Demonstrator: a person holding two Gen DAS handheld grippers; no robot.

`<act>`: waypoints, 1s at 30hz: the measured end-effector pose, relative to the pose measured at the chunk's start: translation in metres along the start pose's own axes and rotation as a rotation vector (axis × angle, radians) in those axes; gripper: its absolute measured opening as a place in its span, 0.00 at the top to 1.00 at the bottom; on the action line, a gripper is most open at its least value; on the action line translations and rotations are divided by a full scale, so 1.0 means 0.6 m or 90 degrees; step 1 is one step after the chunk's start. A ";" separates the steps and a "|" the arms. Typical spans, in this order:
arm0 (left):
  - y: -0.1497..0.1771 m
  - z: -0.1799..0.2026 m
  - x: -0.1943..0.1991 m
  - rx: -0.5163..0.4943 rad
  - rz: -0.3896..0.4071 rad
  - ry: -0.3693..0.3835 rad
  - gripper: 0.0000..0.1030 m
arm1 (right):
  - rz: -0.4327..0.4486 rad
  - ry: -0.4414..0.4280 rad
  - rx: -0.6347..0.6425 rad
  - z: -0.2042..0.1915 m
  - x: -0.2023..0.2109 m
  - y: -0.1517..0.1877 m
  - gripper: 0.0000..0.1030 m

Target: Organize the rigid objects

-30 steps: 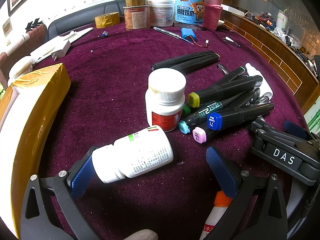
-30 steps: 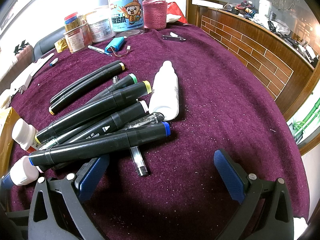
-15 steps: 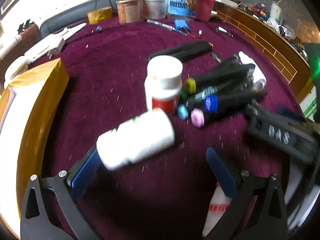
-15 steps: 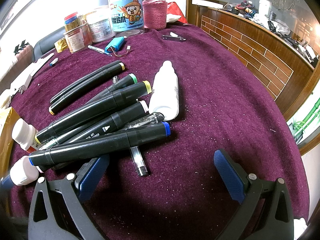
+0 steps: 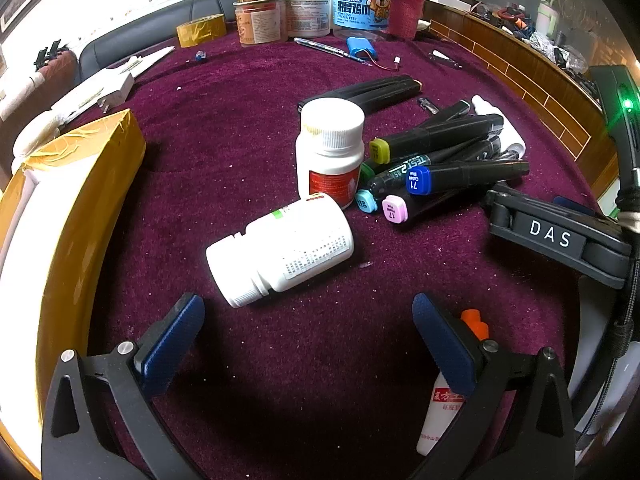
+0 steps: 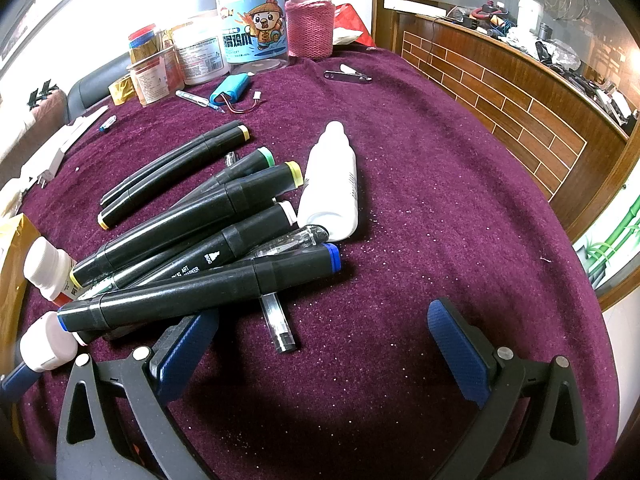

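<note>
A white pill bottle (image 5: 280, 248) lies on its side on the purple cloth, just ahead of my open left gripper (image 5: 308, 320) and not touching its fingers. A second white bottle (image 5: 330, 150) stands upright behind it, against a heap of black markers (image 5: 444, 160) with coloured caps. In the right wrist view the same markers (image 6: 192, 240) lie ahead-left of my open right gripper (image 6: 320, 332), whose left finger (image 6: 188, 344) sits under the blue-capped marker (image 6: 200, 292). A white dropper bottle (image 6: 332, 188) lies beside the heap. A clear pen (image 6: 280, 320) pokes out beneath.
A yellow-taped box (image 5: 60, 216) fills the left. Jars (image 5: 304, 12), a blue snack tub (image 6: 252, 36), a pink-sleeved flask (image 6: 310, 20), tape roll (image 5: 200, 30), blue battery pack (image 6: 230, 92) and nail clipper (image 6: 348, 76) line the far side. An orange-capped tube (image 5: 448, 392) lies under my left gripper's right finger.
The left gripper has pulled back from the lying pill bottle, which now sits further ahead and clear of the left finger. The right gripper view is unchanged.
</note>
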State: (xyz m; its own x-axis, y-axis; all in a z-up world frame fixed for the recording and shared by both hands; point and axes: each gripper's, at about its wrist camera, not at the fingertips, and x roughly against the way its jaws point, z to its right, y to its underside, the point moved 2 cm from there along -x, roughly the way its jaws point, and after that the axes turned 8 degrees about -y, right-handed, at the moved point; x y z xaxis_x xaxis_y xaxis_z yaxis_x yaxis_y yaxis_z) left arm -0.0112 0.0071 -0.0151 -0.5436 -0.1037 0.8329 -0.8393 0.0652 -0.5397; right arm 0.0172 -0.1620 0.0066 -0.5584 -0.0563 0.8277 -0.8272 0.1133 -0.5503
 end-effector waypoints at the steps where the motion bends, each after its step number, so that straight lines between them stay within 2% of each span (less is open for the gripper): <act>1: 0.000 0.000 0.000 0.000 0.000 0.001 0.00 | 0.000 -0.001 -0.001 0.000 0.000 0.000 0.01; 13: 0.000 0.000 -0.001 0.000 0.000 0.001 0.00 | -0.006 -0.018 0.015 0.002 -0.001 0.006 0.01; 18: 0.000 0.000 -0.001 0.000 0.000 0.001 0.00 | -0.039 -0.035 0.027 0.005 0.001 0.000 0.01; 24: 0.000 0.000 -0.001 0.000 0.000 0.000 0.00 | -0.056 -0.092 0.043 0.018 0.005 -0.003 0.01; 27: -0.001 0.002 -0.001 -0.001 -0.001 -0.003 0.00 | -0.076 -0.057 0.071 0.004 0.001 0.002 0.01; 30: -0.003 0.005 -0.002 0.007 -0.001 -0.009 0.00 | -0.071 -0.040 0.059 -0.001 0.001 0.002 0.01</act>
State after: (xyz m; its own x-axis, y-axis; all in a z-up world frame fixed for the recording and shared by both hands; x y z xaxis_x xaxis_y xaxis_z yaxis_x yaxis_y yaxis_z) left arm -0.0092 0.0040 -0.0158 -0.5417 -0.1186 0.8322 -0.8404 0.0545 -0.5393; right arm 0.0161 -0.1613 0.0065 -0.4632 -0.1250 0.8774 -0.8849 0.0108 -0.4656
